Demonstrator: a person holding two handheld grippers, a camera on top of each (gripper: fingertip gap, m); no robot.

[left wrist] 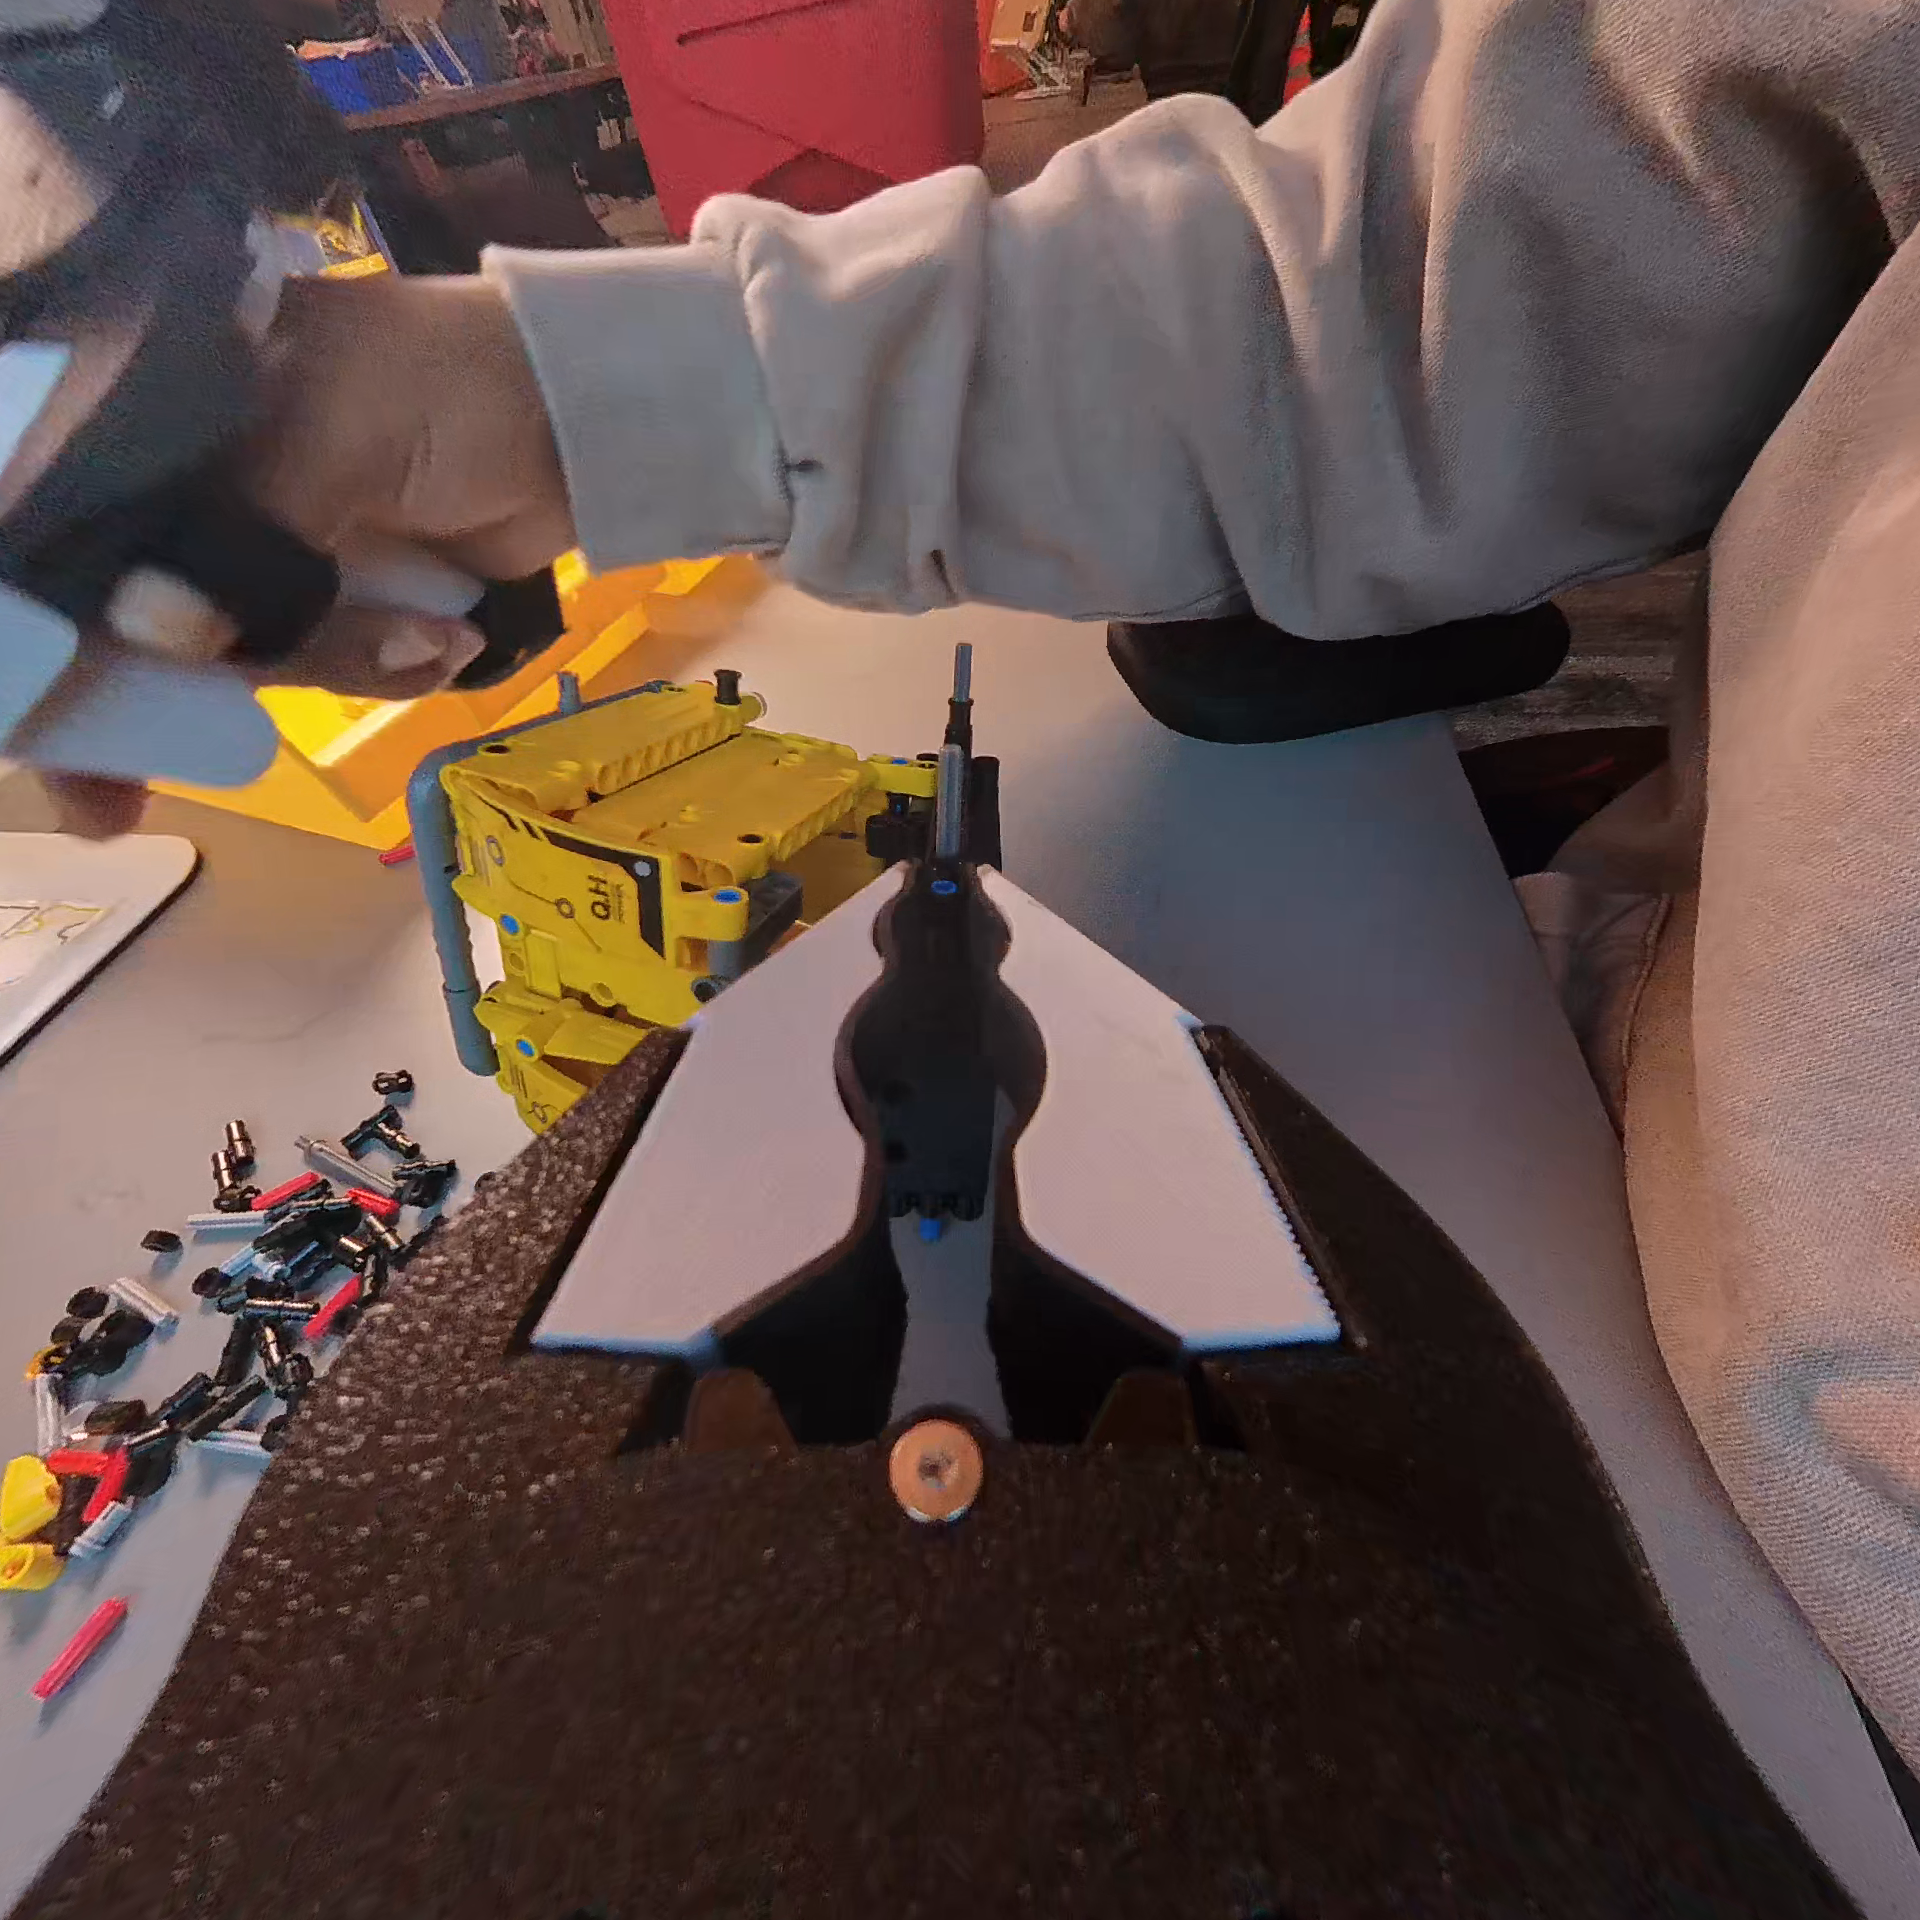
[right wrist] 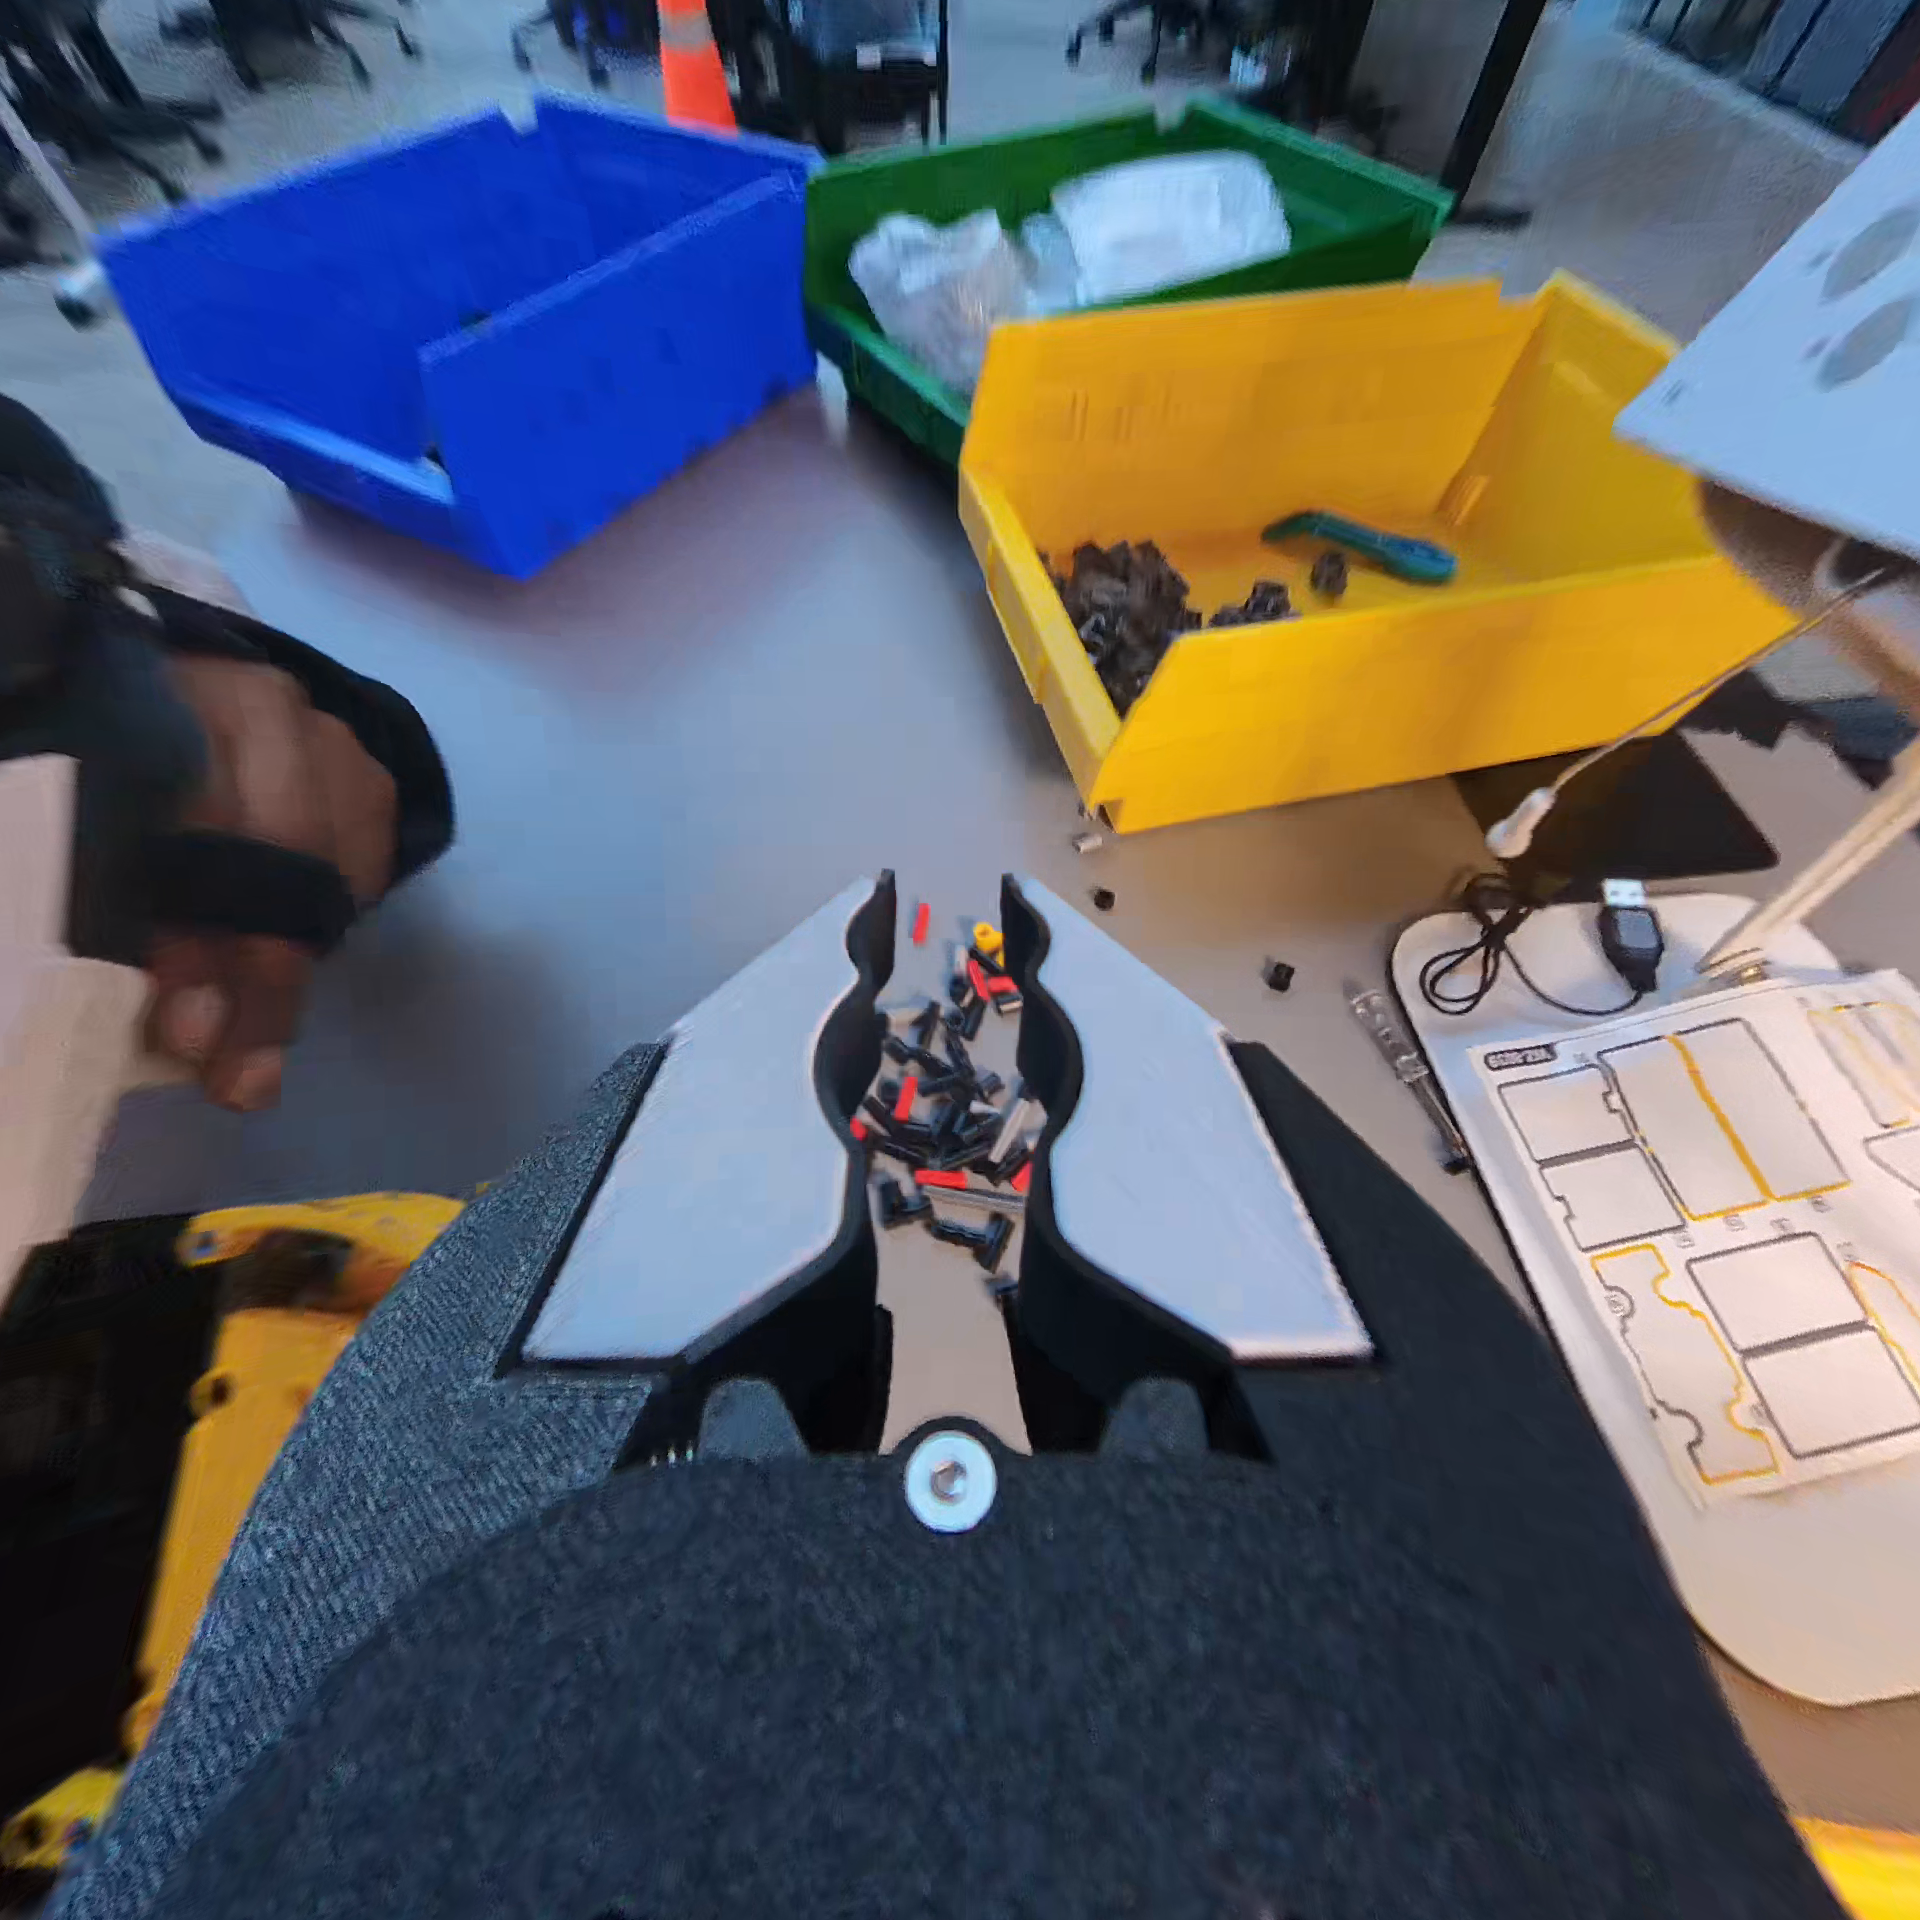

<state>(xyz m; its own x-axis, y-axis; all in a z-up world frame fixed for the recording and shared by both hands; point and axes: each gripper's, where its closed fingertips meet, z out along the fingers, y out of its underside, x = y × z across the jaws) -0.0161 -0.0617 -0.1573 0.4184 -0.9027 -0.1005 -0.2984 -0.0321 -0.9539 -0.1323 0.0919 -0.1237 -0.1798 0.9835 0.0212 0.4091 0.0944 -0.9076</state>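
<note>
My left gripper (left wrist: 940,894) is shut on a black studless beam (left wrist: 935,1049) with blue pins, which runs lengthwise between the fingers. Grey axles (left wrist: 950,800) stick out past the tips. The beam's far end meets the right side of a yellow brick-built model (left wrist: 623,831) standing on the grey table; whether they are joined is hidden. My right gripper (right wrist: 948,894) is open and empty, hovering over a pile of small black, red and grey pins (right wrist: 945,1101) seen through the gap. The pile also shows in the left wrist view (left wrist: 260,1278). The model appears blurred at lower left in the right wrist view (right wrist: 260,1299).
A sleeved arm (left wrist: 1143,395) crosses above the model. Blue bin (right wrist: 468,312), green bin with plastic bags (right wrist: 1351,197) and yellow bin with dark parts (right wrist: 1351,623) stand at the back. A printed sheet (right wrist: 1714,1226) lies on a white pad by a USB cable (right wrist: 1621,935). A hand (right wrist: 239,831) is at left. The tips of one gripper are about 20 centimeters away from the tips of the other.
</note>
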